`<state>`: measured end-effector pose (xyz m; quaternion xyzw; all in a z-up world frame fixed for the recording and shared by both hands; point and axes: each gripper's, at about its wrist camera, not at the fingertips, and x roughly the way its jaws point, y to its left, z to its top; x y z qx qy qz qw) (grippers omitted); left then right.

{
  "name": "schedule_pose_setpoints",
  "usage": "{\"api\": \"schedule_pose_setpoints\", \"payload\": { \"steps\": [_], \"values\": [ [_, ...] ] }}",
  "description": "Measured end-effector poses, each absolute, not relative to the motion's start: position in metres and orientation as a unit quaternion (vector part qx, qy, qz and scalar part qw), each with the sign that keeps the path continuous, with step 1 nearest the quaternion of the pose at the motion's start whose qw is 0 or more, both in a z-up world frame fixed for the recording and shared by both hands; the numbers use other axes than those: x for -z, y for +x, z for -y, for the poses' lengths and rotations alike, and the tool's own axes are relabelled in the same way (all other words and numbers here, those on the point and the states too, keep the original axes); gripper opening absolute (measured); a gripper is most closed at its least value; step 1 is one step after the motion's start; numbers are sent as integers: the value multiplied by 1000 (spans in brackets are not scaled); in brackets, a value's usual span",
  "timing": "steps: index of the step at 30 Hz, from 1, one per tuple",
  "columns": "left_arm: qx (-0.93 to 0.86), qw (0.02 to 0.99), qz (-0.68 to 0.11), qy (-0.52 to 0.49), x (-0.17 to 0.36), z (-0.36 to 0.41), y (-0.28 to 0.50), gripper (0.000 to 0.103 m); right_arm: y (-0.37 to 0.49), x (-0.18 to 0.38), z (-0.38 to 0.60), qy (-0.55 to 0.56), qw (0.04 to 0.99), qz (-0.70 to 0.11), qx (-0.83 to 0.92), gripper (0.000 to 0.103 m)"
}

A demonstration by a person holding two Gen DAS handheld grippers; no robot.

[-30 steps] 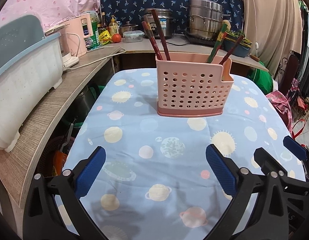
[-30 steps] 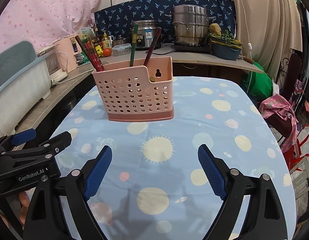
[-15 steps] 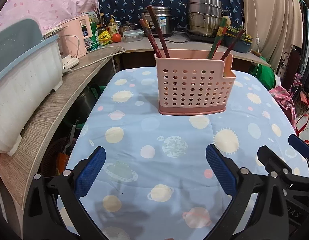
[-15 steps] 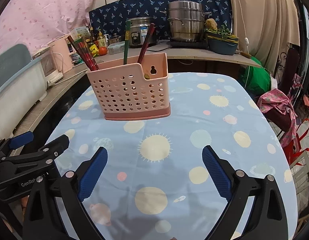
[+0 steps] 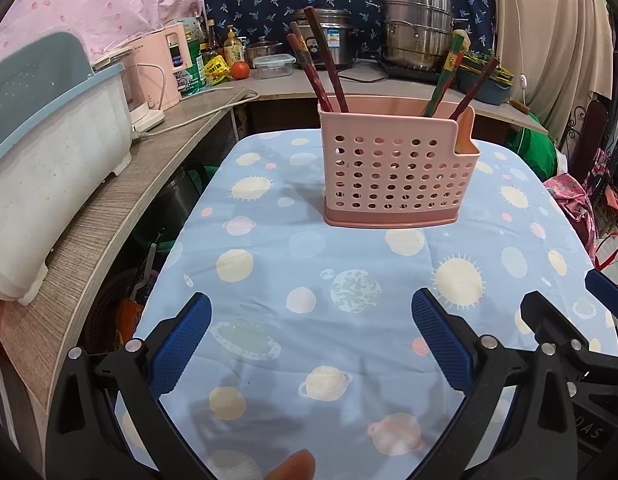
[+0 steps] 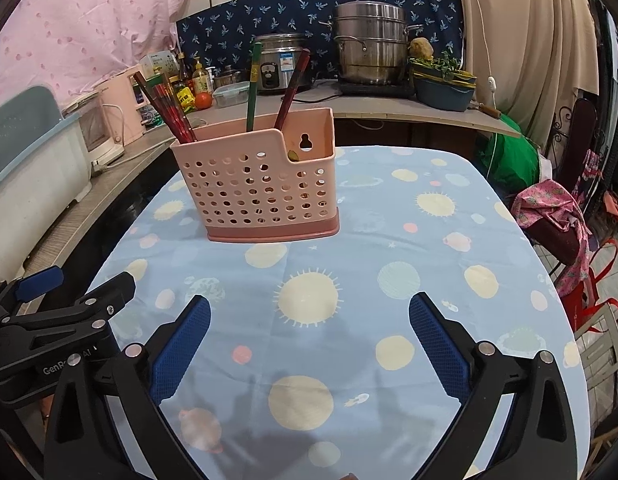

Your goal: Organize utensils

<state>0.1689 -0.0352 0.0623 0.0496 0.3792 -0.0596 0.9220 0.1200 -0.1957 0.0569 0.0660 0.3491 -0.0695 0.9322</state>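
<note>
A pink perforated utensil holder (image 5: 393,168) stands upright on the blue planet-print tablecloth (image 5: 349,300); it also shows in the right wrist view (image 6: 261,184). Dark red chopsticks (image 5: 321,72) lean out of its left compartment. A green chopstick (image 5: 445,76) and a dark red one (image 5: 473,88) stand in its right part. My left gripper (image 5: 311,312) is open and empty, well short of the holder. My right gripper (image 6: 309,312) is open and empty, beside the left one.
A wooden counter (image 5: 109,208) runs along the left with a white and blue dish rack (image 5: 49,152) and a pink appliance (image 5: 157,72). At the back stand a rice cooker (image 5: 329,40) and steel pots (image 5: 417,32). Bags (image 6: 557,220) lie to the right of the table.
Both grippers have drawn back a little from the holder and tilted slightly; the holder and chopsticks have not moved. Both grippers stay open.
</note>
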Motion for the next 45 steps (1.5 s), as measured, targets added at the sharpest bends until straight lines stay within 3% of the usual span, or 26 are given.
{"api": "schedule_pose_setpoints", "payload": {
  "steps": [45],
  "values": [
    [24, 917, -388, 85, -61, 47, 197, 95, 150, -54, 197, 56, 924, -371, 74, 96]
  ]
}}
